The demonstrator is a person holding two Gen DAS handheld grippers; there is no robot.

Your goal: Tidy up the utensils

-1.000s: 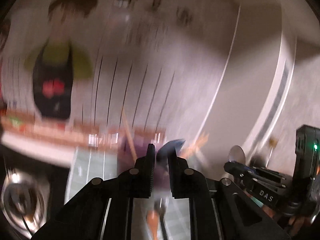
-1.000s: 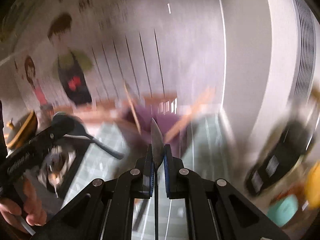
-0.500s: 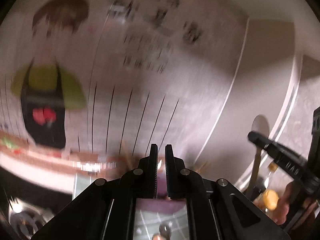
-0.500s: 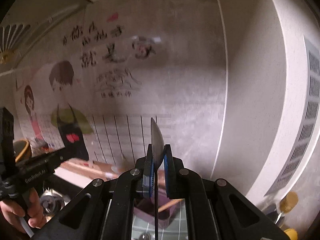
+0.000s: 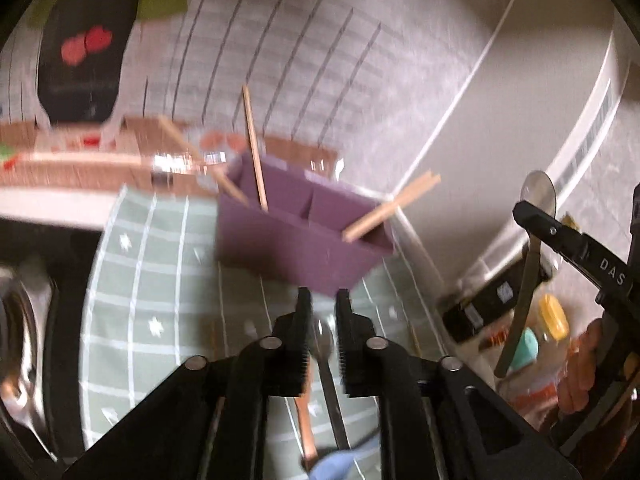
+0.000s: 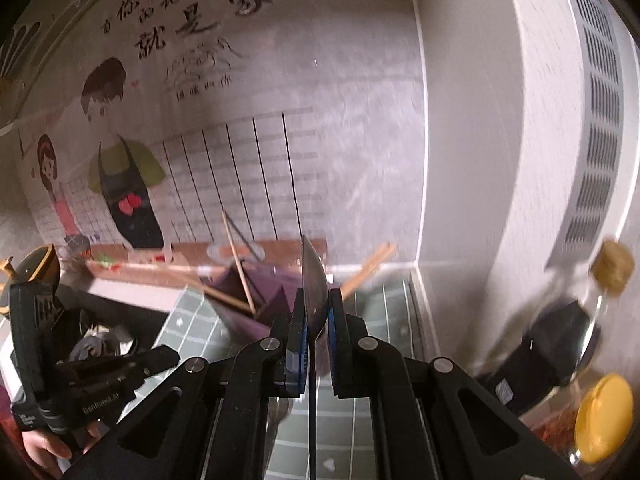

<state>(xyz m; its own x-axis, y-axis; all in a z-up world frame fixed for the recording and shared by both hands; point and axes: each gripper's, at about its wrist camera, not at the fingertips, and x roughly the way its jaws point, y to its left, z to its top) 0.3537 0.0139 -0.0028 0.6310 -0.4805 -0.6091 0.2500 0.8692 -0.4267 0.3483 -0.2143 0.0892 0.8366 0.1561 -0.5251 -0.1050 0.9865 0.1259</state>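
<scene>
Since a second ago the left tongs (image 5: 321,334) have dropped over the table's mat and their jaws have just been opening, apart astride a spoon (image 5: 325,346) lying lengthwise; purple organizer (image 5: 296,236) just ahead; right tongs (image 6: 314,318) clamped on another spoon (image 6: 313,292).

The desk (image 5: 52,204) is covered in the middle by a green checked mat (image 5: 160,280). On the mat stands a purple divided box (image 5: 288,248) near the wall, with a metal spoon (image 5: 326,356) and an orange-handled utensil (image 5: 306,428) lying in front of it. Beside the mat's right edge stand a dark bottle (image 6: 560,340) and a yellow-lidded jar (image 6: 600,420).
</scene>
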